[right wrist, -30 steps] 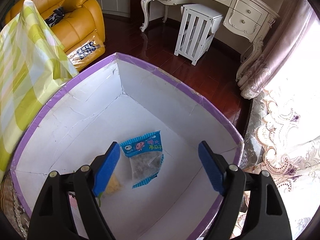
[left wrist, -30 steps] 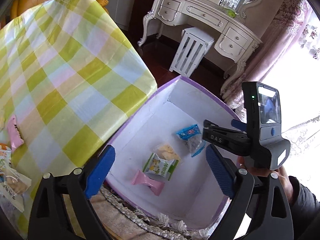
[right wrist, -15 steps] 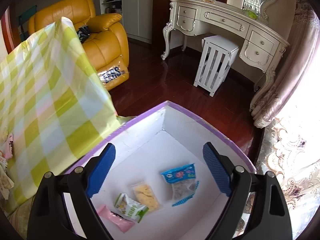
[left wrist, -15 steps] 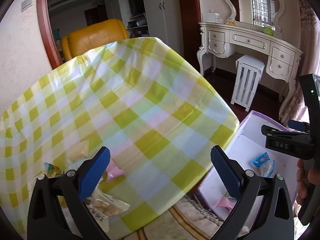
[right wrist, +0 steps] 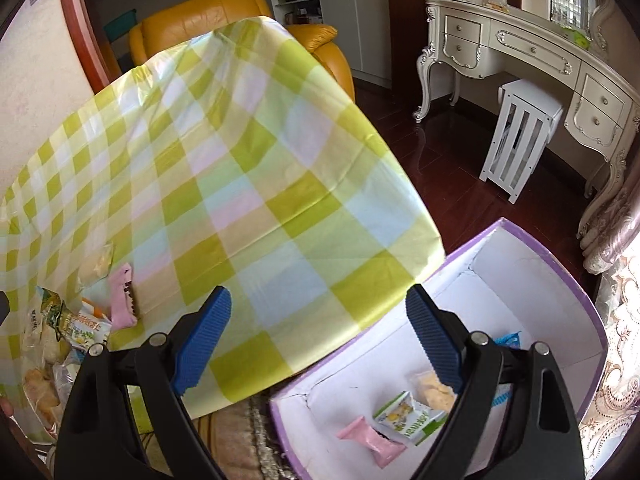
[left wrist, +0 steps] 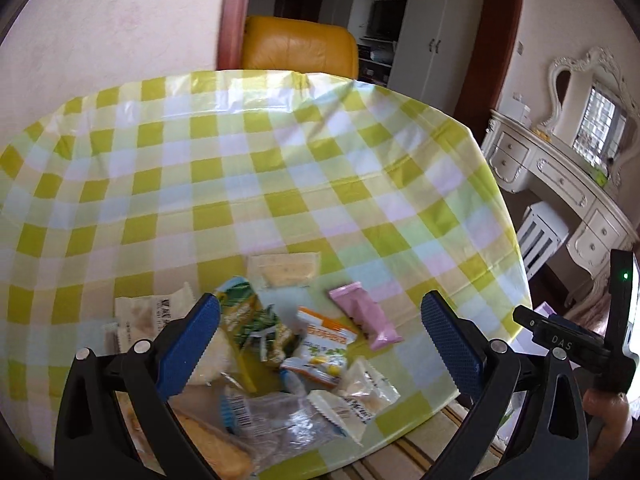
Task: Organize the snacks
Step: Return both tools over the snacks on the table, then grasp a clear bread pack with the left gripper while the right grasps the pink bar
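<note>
A pile of snack packets lies on the checked tablecloth (left wrist: 280, 184) near its front edge: a pink packet (left wrist: 366, 316), an orange-and-white packet (left wrist: 322, 346), a green packet (left wrist: 250, 320), a pale cracker packet (left wrist: 286, 270) and several clear ones. My left gripper (left wrist: 320, 344) is open and empty above this pile. My right gripper (right wrist: 318, 336) is open and empty over the table's edge. A white box with a purple rim (right wrist: 560, 264) stands on the floor to the right. It holds a pink packet (right wrist: 370, 442), a green-and-white packet (right wrist: 412, 420), a yellow packet (right wrist: 434, 390) and a blue one (right wrist: 510, 338).
A yellow leather armchair (right wrist: 224, 12) stands behind the table. A white dressing table (right wrist: 532, 56) with a slatted stool (right wrist: 520, 136) is at the back right on dark wood floor. A patterned rug (right wrist: 240, 444) lies under the box. Curtains (right wrist: 616, 216) hang at the right.
My left gripper has swung from over the box to above the snack pile on the table. My right gripper has risen out of the box and shifted left toward the table's edge.
</note>
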`<state>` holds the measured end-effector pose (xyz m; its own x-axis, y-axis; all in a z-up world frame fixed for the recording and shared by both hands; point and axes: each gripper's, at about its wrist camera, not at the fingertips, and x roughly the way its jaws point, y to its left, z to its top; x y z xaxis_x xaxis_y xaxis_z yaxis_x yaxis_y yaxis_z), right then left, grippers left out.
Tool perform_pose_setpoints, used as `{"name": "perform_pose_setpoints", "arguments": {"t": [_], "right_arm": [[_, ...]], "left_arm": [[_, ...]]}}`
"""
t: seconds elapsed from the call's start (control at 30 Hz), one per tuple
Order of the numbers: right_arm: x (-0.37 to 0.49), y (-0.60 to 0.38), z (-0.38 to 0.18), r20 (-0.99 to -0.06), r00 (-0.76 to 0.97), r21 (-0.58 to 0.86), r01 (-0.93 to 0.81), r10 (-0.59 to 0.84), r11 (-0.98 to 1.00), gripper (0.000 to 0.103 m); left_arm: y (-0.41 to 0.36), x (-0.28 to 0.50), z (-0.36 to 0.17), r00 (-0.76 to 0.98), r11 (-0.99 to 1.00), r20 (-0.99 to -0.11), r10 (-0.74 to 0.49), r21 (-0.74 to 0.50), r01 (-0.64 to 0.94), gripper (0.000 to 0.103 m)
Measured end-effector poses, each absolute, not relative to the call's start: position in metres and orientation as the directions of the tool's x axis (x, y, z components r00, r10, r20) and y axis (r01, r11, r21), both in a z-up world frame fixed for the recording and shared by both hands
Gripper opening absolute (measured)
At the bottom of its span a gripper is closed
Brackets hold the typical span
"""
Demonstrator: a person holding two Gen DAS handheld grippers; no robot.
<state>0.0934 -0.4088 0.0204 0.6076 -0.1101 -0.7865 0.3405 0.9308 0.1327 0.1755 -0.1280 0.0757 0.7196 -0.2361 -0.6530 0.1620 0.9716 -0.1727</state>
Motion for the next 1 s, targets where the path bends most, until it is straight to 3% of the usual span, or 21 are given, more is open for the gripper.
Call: {"name": "perform_pose_setpoints", "arguments": {"t": [0.23, 0.5, 0.77, 1.0], "right_arm": [[0.115, -0.361, 0.017, -0.793, 0.609, 0.145, 0.228, -0.024, 0.963, 0.089], [0.137, -0.304, 0.020, -0.775, 0.629, 0.132, 0.076, 0.055, 0.988, 0.089], [0.159, -0.265, 0.012, -0.787, 0.613, 0.080, -0.015, 0.073, 0.997, 0.089], [0.177, -0.251, -0.003, -0.814, 0.578, 0.049, -0.037, 0.062, 0.998, 0.089]], "left_arm": [[-0.053, 0.184, 0.066, 0.711, 0.970, -0.683, -0.167, -0.243, -0.006, 0.095], [-0.009, 0.197, 0.031, 0.642, 0.939, -0.747, -0.175, -0.322, -0.118, 0.079], [-0.004, 0.209, 0.011, 0.597, 0.934, -0.778, -0.197, -0.334, -0.127, 0.075], [-0.005, 0.218, -0.001, 0.570, 0.937, -0.796, -0.202, -0.326, -0.123, 0.060]]}}
